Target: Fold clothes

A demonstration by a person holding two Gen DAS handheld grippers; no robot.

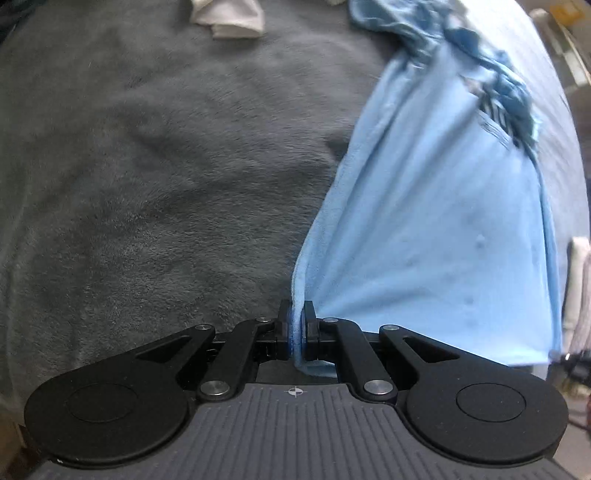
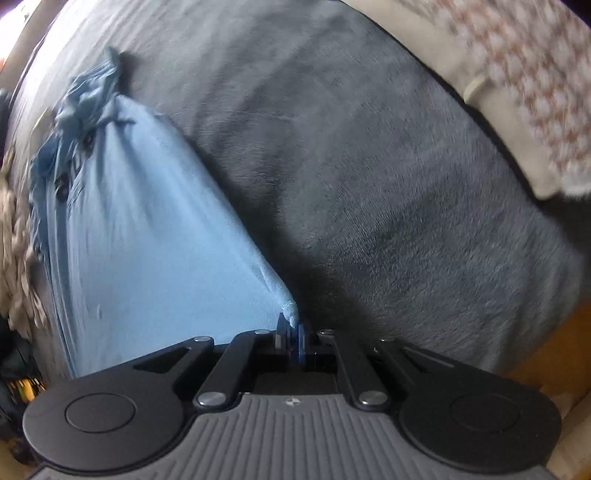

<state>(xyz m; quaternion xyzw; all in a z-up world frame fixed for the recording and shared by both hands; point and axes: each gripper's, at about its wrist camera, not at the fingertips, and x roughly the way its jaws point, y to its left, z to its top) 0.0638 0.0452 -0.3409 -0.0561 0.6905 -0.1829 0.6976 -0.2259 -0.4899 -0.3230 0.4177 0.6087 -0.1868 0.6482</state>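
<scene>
A light blue garment (image 1: 436,206) with a dark blue printed part (image 1: 506,103) hangs stretched over a grey plush blanket (image 1: 147,166). My left gripper (image 1: 296,314) is shut on its left corner, with the cloth pinched between the black pads. In the right wrist view the same light blue garment (image 2: 147,236) fans out to the left, its far end bunched and darker (image 2: 85,107). My right gripper (image 2: 291,325) is shut on its other corner, a small tip of cloth showing above the pads.
A white folded cloth (image 1: 229,18) lies at the far edge of the grey blanket (image 2: 369,166). A cream pillow with a brown pattern (image 2: 517,81) sits at the upper right. A beige fluffy item (image 2: 14,251) lies at the left. A wooden edge (image 2: 554,350) shows at the lower right.
</scene>
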